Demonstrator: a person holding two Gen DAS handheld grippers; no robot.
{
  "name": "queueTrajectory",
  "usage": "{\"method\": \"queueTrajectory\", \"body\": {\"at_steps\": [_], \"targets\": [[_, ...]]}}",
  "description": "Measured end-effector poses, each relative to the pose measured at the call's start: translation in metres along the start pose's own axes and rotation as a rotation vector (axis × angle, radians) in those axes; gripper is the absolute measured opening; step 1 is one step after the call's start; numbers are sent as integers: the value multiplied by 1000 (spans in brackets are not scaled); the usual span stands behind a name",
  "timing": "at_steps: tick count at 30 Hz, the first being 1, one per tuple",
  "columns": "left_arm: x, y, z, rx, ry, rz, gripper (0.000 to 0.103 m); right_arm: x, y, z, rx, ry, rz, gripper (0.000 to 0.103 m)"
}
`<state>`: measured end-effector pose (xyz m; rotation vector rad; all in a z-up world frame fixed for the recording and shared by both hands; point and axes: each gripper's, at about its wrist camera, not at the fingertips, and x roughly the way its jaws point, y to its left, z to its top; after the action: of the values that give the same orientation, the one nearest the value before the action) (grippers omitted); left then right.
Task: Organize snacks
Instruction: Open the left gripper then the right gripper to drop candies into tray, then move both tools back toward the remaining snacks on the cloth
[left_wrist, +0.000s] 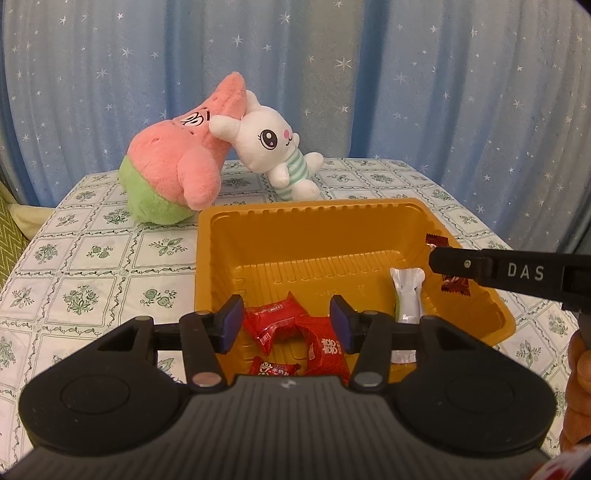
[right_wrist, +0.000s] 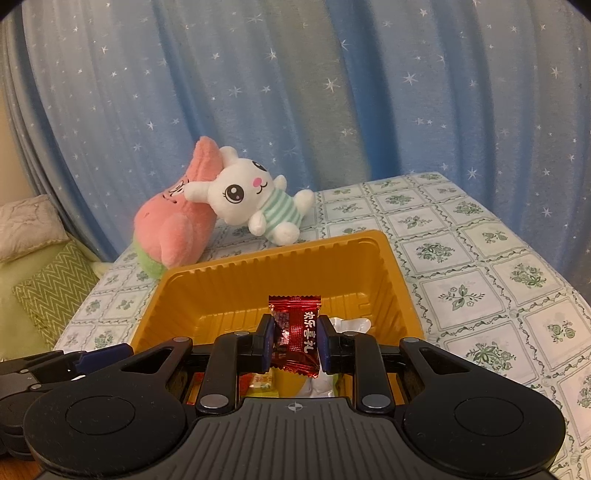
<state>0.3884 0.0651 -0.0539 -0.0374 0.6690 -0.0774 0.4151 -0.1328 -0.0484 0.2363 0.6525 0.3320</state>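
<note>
Nearest the right wrist camera, the right gripper (right_wrist: 295, 341) was clamped on a dark red candy (right_wrist: 297, 338), its blue pads pressing the wrapper from both sides, the packet standing upright with white characters down its front. It hung over the near right part of the yellow tray (right_wrist: 221, 291), above a white packet (right_wrist: 351, 325) lying on the tray floor. In the left wrist view, the left gripper (left_wrist: 286, 325) stood with its jaws apart and nothing between them, over the near end of the same tray (left_wrist: 258, 236). Just below and beyond its fingertips lay a cluster of bright red snack packets (left_wrist: 295, 332), with one smaller red packet (left_wrist: 275, 369) closest to the camera. Farther right along the tray floor lay the white packet (left_wrist: 406, 291), and past it the right gripper's black finger, lettered DAS, reached in from the right edge with the dark red candy (left_wrist: 456, 284) showing above and below it. The tray sat on a table covered by a white cloth with green floral squares (left_wrist: 92, 258). Beyond the tray's far rim, a pink and green star plush (left_wrist: 177, 166) leaned against a white rabbit plush (left_wrist: 273, 151) in a striped green shirt, the two touching. Behind them hung a blue curtain with white stars (left_wrist: 406, 92).
</note>
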Motion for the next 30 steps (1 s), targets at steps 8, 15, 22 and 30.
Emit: {"method": "queueTrajectory", "body": {"at_steps": [8,15,22,30], "targets": [[0,7,-4,-5,7,3,50,5,-3,1,96,0,87,32],[-2,11,-6,-14,11,2,51,3,-13,3,146,-14,60,54],[-7,9,-7,-7,4,3,52,-1,-21,3,155,-13,31,54],[-17,3,-10,-6,-3,7,54,-14,-18,0,102,-36,7,54]]}}
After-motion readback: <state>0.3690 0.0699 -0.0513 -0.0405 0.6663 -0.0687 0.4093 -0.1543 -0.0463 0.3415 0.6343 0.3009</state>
